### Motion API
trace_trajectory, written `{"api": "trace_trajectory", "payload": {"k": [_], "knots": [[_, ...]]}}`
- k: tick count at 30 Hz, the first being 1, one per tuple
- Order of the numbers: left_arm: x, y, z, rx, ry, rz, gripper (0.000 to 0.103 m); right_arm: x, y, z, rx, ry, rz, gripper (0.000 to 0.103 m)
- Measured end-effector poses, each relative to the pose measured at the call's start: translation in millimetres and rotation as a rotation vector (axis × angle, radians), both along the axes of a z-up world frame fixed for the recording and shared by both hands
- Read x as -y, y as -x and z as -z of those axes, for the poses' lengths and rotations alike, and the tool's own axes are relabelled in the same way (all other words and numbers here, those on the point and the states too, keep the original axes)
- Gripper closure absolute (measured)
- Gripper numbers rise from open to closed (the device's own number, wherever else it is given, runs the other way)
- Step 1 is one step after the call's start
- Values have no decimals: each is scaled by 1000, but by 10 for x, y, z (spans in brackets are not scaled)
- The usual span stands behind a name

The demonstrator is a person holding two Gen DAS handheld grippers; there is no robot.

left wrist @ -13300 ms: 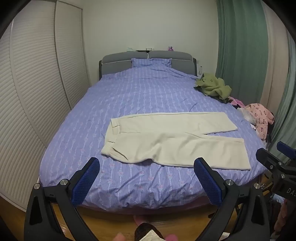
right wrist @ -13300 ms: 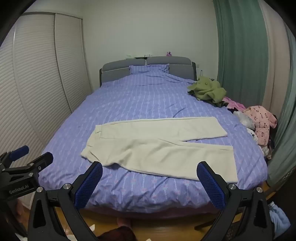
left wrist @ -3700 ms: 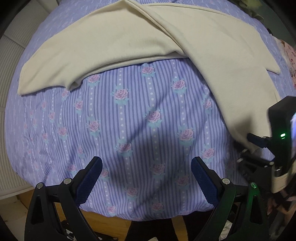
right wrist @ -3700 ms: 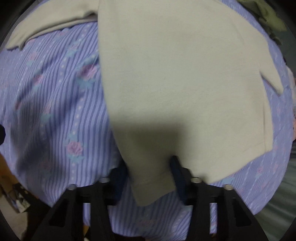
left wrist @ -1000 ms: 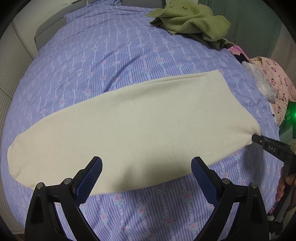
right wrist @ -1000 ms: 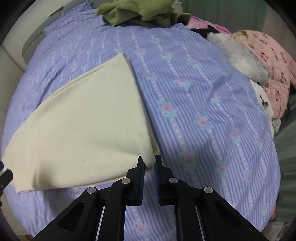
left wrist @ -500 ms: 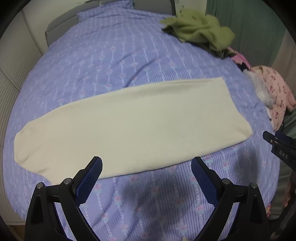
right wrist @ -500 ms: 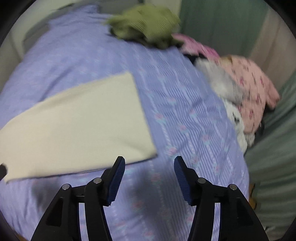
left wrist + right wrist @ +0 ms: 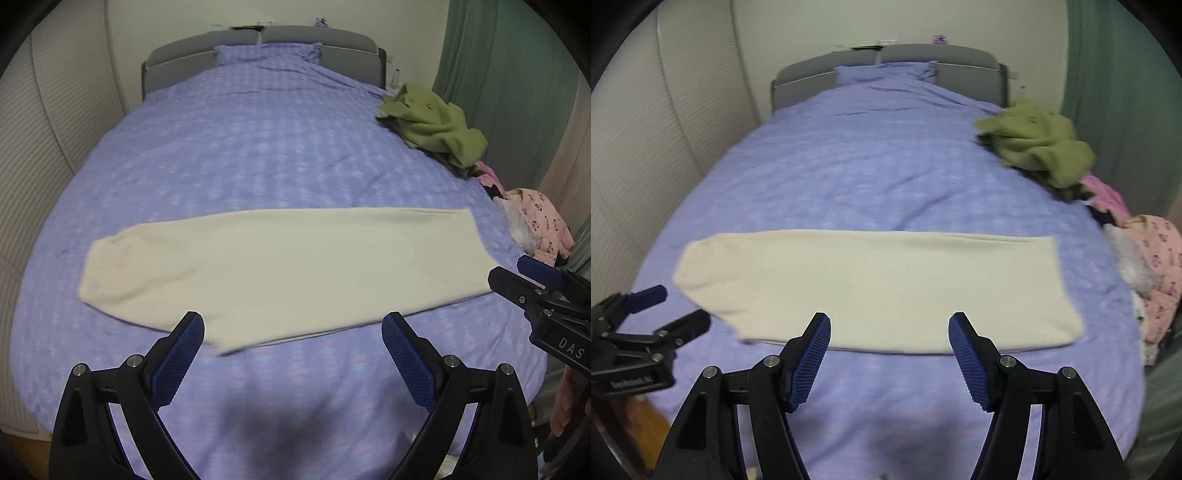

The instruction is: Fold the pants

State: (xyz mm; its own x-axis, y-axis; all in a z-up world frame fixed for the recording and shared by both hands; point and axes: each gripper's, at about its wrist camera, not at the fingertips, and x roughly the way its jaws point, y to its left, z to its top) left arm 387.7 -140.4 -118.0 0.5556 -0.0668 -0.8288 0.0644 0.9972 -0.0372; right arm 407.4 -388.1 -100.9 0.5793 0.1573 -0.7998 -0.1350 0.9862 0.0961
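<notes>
The pants [image 9: 288,269] lie flat across the near part of the bed [image 9: 258,140], folded once along their length so that one leg covers the other, a long cream strip from left to right. The left claw [image 9: 292,343] hangs above the near edge of the strip with its jaws wide and nothing between them. The right claw [image 9: 889,345] has just been opening; its jaws stand moderately wide — also empty — above the same near edge.

In my judgement the first fold is done and the crosswise fold is next. The risks come from there. The strip is two layers, so a claw that closes on the top layer only would pull the legs apart and spoil the alignment. If the two claws take the end at unequal places, the fold will come out slanted. The fabric looks soft and thick, so it may drag on the sheet and wrinkle when one end is lifted. The right end lies near the pink clothes [image 9: 1156,266] at the bed's edge, with the green garment [image 9: 1038,144] farther back; a careless grasp there could catch another piece.
</notes>
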Motion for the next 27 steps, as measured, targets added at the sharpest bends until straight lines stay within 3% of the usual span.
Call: {"api": "trace_trajectory", "payload": {"k": [7, 10, 13, 21, 27], "knots": [[-1410, 77, -125, 69, 25, -31, 2, -1401, -58, -143, -4, -51, -63, 30], [-2007, 23, -70, 77, 16, -54, 2, -2061, -122, -139, 5, -54, -98, 30], [-2638, -96, 50, 72, 56, -70, 2, -2669, -206, -114, 14, -52, -136, 30], [-3988, -718, 663, 21, 184, -70, 3, -3816, -834, 191, -51, -83, -148, 30], [-4453, -1294, 1343, -102, 329, -94, 15, -4293, -1193, 565, -127, -55, -146, 30]]}}
